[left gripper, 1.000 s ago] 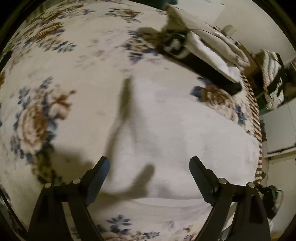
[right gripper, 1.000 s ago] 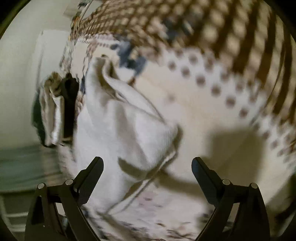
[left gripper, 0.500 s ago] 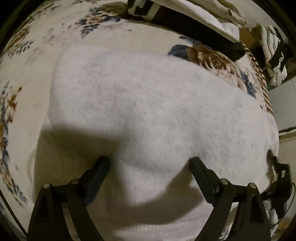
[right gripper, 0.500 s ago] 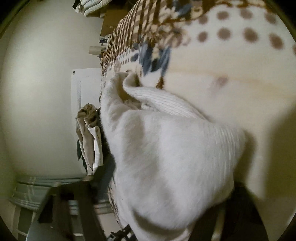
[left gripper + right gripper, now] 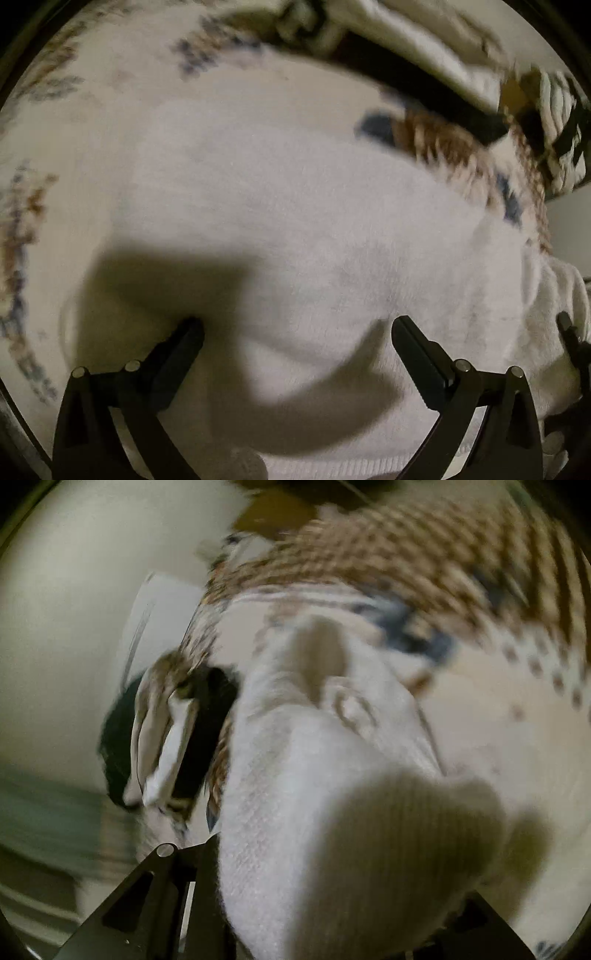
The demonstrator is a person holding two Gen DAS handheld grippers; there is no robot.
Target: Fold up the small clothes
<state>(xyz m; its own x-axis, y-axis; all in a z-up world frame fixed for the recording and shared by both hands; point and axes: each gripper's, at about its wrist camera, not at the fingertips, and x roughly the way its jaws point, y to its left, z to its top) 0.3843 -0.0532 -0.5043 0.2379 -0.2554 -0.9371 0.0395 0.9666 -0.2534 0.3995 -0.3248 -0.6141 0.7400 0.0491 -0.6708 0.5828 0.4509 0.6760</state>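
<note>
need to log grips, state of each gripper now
left gripper: open, jaws just widened over the white sweater
right gripper: just closed on the white sweater's edge

- A bed (image 5: 110, 122) carries everything; its cover is a cream spread printed with blue and brown flowers, with a brown checked border (image 5: 424, 554) along one edge.
- A white knitted garment (image 5: 295, 229) lies spread on the spread and fills most of the left wrist view.
- A pile of folded clothes (image 5: 424, 55), pale cloth over a black piece, sits at the bed's far edge, near the white knit.
</note>
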